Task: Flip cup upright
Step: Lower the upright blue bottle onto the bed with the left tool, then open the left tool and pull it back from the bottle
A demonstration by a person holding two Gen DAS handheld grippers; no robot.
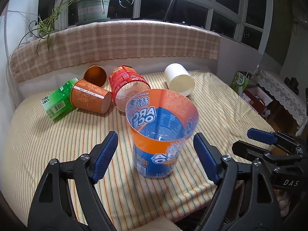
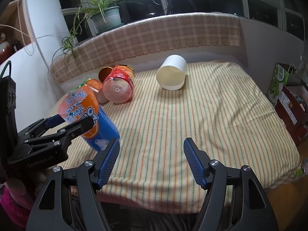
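Note:
An orange-and-blue plastic cup [image 1: 160, 132] stands upright, mouth up, on the striped cloth [image 1: 57, 144]. My left gripper [image 1: 156, 150] is open, its blue pads on either side of the cup and apart from it. In the right wrist view the same cup [image 2: 92, 119] stands at the left, with the left gripper [image 2: 73, 122] around its upper part. My right gripper [image 2: 151, 159] is open and empty over the near middle of the cloth. A white cup [image 2: 171, 75] lies on its side at the back, mouth toward me.
Several other cups lie tipped at the back left: a red one [image 1: 127, 84], a brown one [image 1: 90, 96], a green one [image 1: 57, 100] and a copper one [image 1: 95, 76]. A plaid-covered ledge [image 1: 115, 42] runs behind. Boxes [image 2: 288, 105] stand at the right.

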